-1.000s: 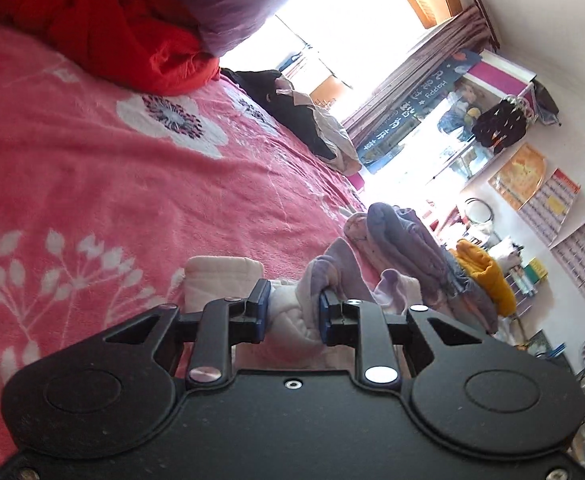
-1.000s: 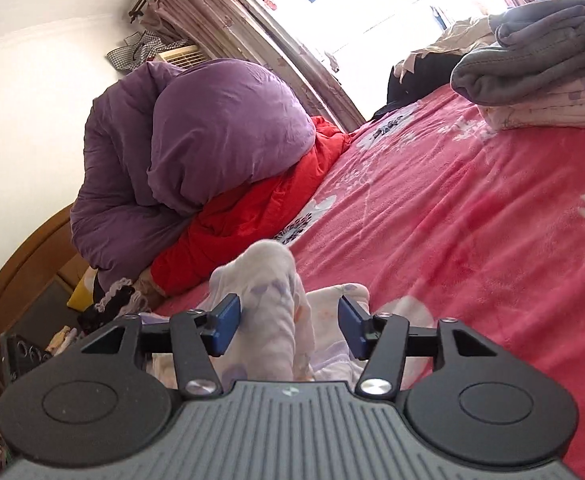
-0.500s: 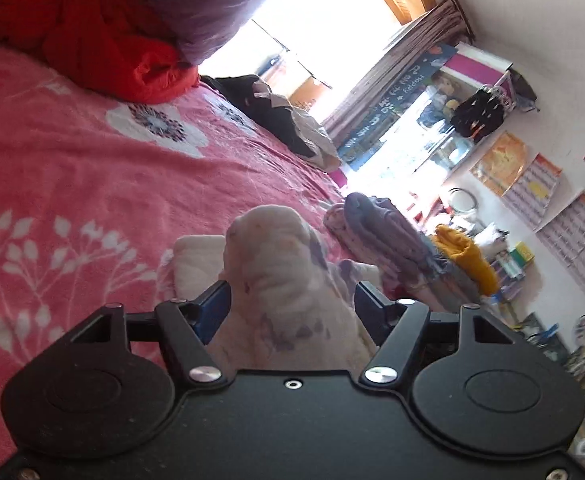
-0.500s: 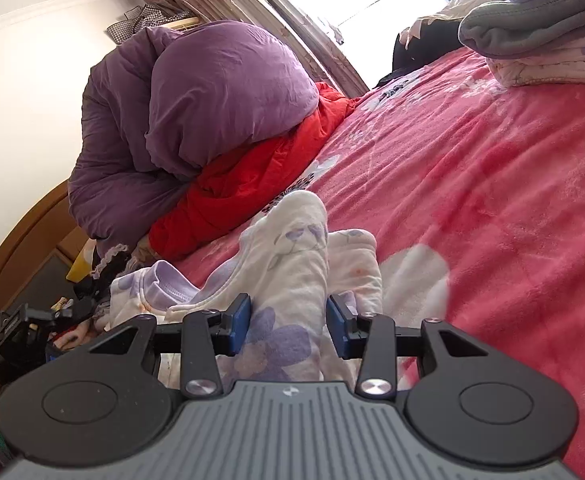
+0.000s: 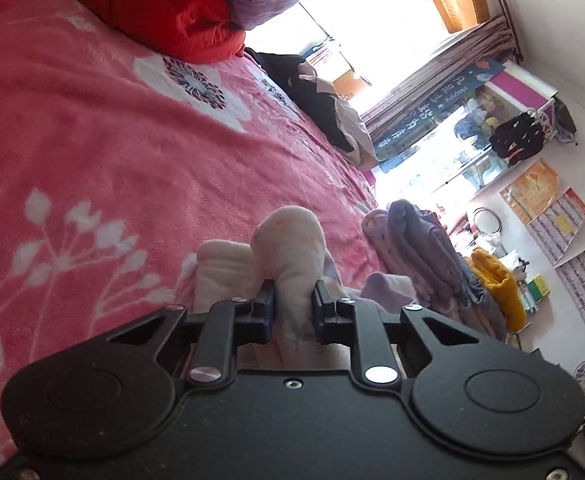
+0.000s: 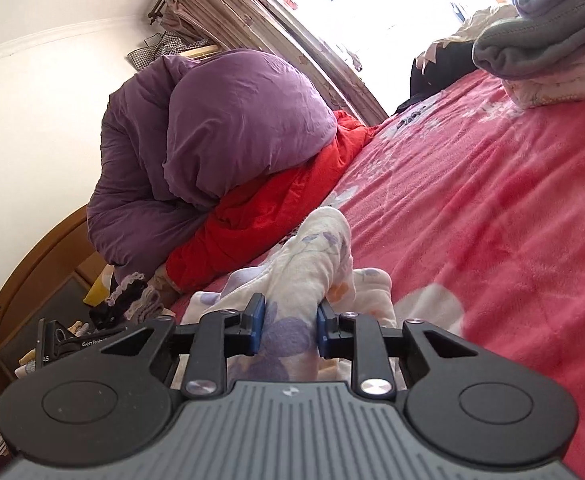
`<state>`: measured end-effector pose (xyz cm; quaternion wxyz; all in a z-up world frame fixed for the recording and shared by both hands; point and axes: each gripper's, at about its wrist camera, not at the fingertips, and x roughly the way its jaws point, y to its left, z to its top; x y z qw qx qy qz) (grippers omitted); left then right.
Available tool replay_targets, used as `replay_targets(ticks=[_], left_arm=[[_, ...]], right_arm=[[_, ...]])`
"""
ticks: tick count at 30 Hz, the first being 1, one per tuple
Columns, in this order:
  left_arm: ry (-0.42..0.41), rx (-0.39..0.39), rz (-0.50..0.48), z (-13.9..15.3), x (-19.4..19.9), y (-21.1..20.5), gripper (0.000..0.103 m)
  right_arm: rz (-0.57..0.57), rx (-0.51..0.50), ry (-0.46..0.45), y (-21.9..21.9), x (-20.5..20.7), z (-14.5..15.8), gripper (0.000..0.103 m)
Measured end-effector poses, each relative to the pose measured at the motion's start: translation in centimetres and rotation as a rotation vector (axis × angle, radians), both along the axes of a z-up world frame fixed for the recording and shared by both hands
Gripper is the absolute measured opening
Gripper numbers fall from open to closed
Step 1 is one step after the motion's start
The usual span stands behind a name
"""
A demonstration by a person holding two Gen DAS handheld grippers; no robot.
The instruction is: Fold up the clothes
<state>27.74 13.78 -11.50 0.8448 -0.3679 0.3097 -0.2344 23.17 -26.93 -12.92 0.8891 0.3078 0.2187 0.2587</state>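
Observation:
A cream quilted garment with purple flowers (image 6: 316,264) lies bunched on the pink floral bedspread (image 6: 492,208). My right gripper (image 6: 288,326) is shut on a raised fold of it. In the left wrist view the same garment (image 5: 288,240) bulges up between the fingers, and my left gripper (image 5: 293,306) is shut on another fold. The rest of the garment is hidden behind the gripper bodies.
A purple duvet (image 6: 220,128) and a red quilt (image 6: 260,216) are piled at the head of the bed. Folded grey and lilac clothes (image 5: 420,248) are stacked near the bed edge; they also show in the right wrist view (image 6: 548,32). Dark clothes (image 5: 312,92) lie by the window.
Both grippers have closed on folds of the floral garment. The left opened around a new fold, then shut. The right went from open to shut, and the cloth rose.

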Motion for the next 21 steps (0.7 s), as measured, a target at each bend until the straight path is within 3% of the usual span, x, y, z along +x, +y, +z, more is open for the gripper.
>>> replay_targets(ticks=[2,7,13,14,17,21], left_arm=[[-0.004,-0.027,0.006,0.1,-0.3,0.5,0.017],[0.082,0.018,0.006,-1.7,0.5,-0.2,0.02],[0.078,0.037,0.045,-1.0,-0.2,0.2,0.047],[0.066,0.062,0.058,-0.3,-0.6,0.2,0.057],[-0.032,0.172,0.084,2.4,-2.6,-0.1,0.058],[-0.188,0.406,0.108,5.2,-6.0,-1.7,0.058]], right_arm=[[0.001,-0.002,0.027,0.2,0.8,-0.9,0.027],[0.019,0.019,0.101,0.4,1.7,-2.2,0.027],[0.009,0.006,0.143,1.1,2.4,-3.1,0.03],[-0.002,0.005,0.13,1.1,2.0,-2.7,0.038],[-0.059,-0.049,0.068,1.2,0.4,-0.7,0.062],[-0.119,-0.255,-0.092,2.0,-2.6,2.7,0.062]])
